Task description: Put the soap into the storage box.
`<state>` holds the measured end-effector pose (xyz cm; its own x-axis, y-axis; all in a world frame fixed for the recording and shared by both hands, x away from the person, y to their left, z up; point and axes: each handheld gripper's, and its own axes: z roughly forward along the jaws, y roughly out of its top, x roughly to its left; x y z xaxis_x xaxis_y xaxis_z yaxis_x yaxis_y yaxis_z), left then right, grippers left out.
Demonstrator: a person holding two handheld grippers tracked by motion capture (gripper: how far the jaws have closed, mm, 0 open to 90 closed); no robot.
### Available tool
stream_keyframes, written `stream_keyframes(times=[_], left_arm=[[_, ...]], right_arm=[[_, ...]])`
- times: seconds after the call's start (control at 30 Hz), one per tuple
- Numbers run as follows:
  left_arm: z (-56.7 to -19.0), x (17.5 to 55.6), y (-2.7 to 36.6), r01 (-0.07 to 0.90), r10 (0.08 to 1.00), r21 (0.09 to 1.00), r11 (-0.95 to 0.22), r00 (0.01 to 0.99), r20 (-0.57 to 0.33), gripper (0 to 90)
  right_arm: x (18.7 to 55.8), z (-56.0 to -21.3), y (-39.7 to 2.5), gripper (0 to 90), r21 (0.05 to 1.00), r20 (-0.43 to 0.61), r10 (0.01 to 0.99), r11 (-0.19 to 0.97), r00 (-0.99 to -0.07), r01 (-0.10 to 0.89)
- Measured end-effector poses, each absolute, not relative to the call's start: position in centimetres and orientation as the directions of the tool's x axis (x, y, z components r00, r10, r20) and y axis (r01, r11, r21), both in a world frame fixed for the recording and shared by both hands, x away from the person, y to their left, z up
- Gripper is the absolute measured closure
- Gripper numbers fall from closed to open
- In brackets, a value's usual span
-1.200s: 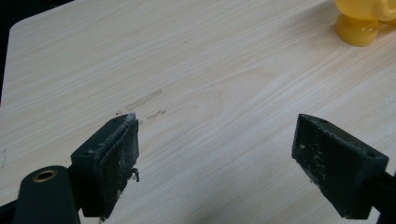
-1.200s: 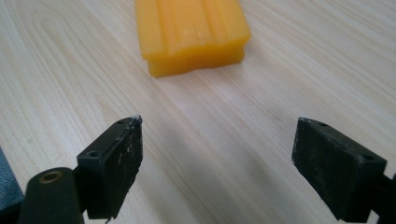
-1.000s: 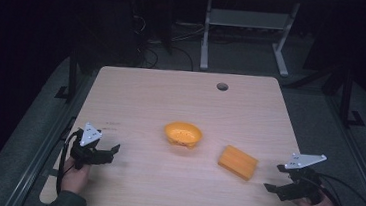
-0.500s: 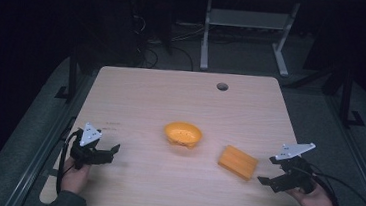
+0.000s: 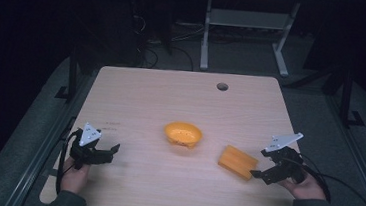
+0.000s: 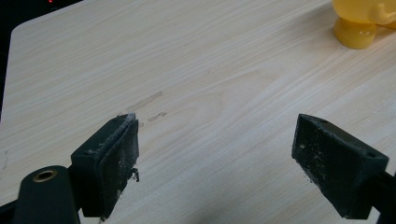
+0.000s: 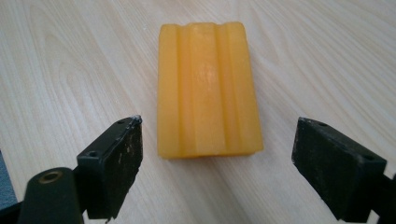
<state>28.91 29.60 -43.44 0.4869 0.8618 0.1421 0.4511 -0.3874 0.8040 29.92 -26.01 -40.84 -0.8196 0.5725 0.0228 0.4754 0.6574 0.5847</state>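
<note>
The right gripper (image 5: 260,174) is held with its jaws spread wide just short of the orange ridged block (image 5: 237,162), whose near end is framed between the jaws in the right gripper view, untouched. The block (image 7: 208,88) is laid flat on the wooden table (image 5: 146,100), near the right edge. An orange bowl (image 5: 183,134) is seen beside it at mid-table. The left gripper (image 5: 111,152) is held released, low over bare wood at the near left.
</note>
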Motion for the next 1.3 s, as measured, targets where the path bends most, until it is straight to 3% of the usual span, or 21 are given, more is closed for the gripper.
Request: stream_keyframes(times=[1.3], left_arm=[[-43.3,28.9,29.7,0.448,0.861,0.806,-0.388,0.488,0.143,14.1]], right_arm=[[32.8,-41.7,-22.0,15.1,0.531,0.032,0.494,0.728,-0.869,0.433]])
